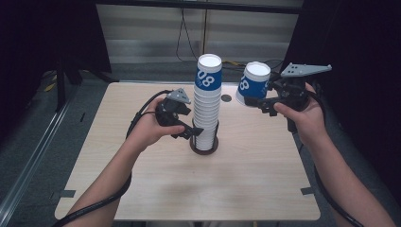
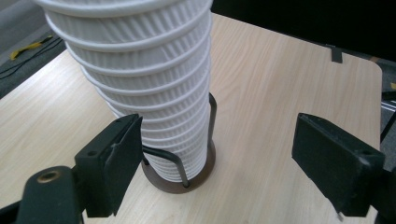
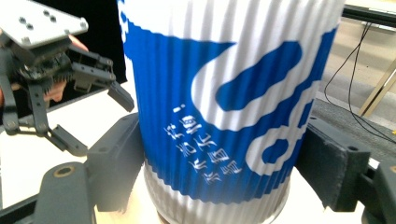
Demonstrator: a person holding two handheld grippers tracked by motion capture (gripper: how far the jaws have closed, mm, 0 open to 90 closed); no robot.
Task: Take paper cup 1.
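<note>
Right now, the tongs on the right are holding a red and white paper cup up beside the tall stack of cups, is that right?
Not quite: the paper cup in the right tongs is blue and white, as the right gripper view shows. It is held up beside the tall stack of cups.

the cup stack (image 2: 140, 79) runs off the top edge in the left gripper view. in the right gripper view the blue-and-white cup (image 3: 224, 107) is cut off top and bottom, its print unreadable.

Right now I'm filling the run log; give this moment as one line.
right gripper: shut on blue cup, lifted | left gripper: open at cup stack base | holder: on table
</note>
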